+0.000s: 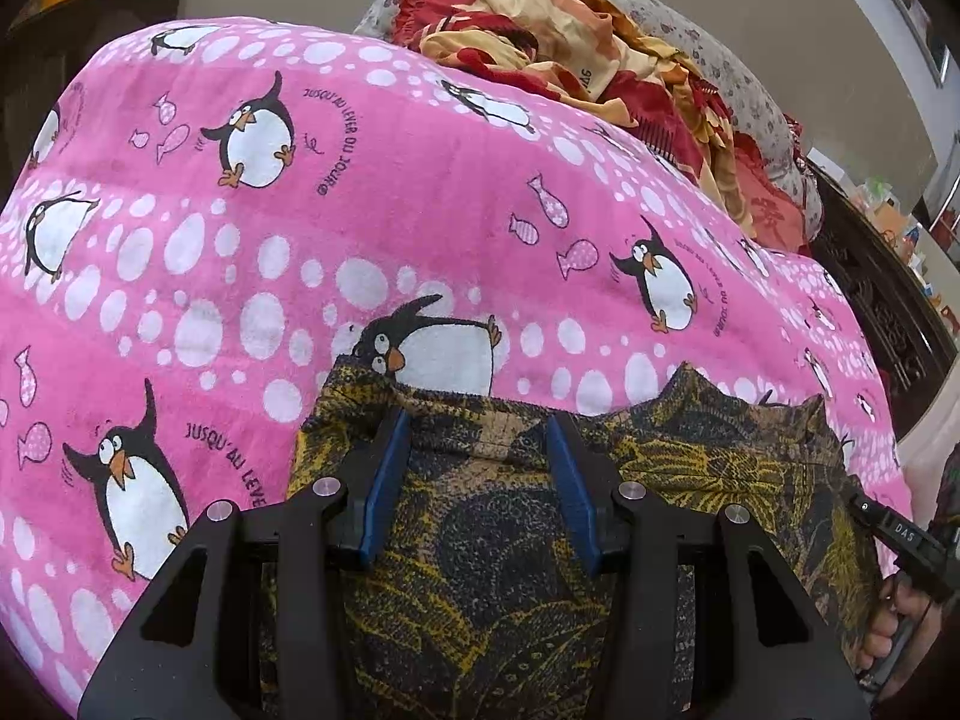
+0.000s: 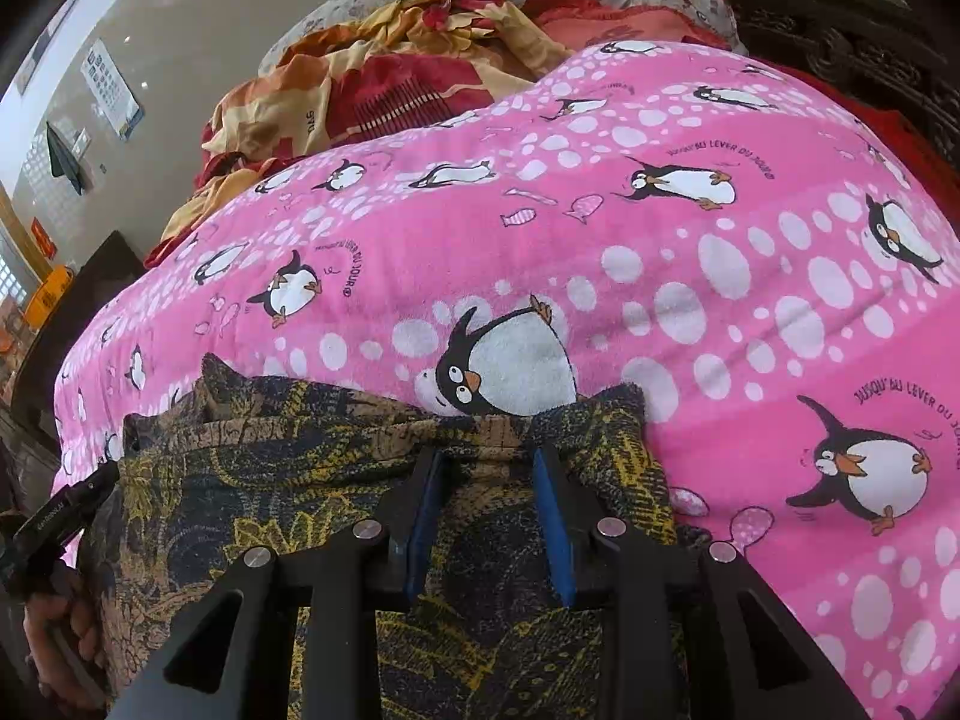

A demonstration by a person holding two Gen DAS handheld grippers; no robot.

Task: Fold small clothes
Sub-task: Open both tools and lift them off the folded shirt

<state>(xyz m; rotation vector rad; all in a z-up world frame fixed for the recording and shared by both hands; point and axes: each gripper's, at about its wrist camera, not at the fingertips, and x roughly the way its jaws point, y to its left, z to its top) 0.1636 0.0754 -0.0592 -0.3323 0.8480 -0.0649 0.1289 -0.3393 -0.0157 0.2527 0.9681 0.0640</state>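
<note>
Garment: dark blue and yellow leaf-printed cloth (image 1: 516, 540), lying on the pink penguin-printed blanket (image 1: 420, 210), under and in front of both tools.
Left gripper (image 1: 480, 432): jaws apart, blue pads over the cloth's far hem; grip not clear.
Right gripper (image 2: 487, 461): jaws narrower, same hem; cannot tell if pinched.
Long axis: the hem runs sideways between both tools.
Nearer hand: about equal, one tool toward each end of the hem.

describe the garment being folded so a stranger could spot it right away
Find the pink penguin-print blanket covering the bed. At its near edge, under both grippers, lies a dark garment printed with yellow leaf shapes. Unlike the crumpled red-and-cream floral cloth heaped at the far end, it is dark.
</note>
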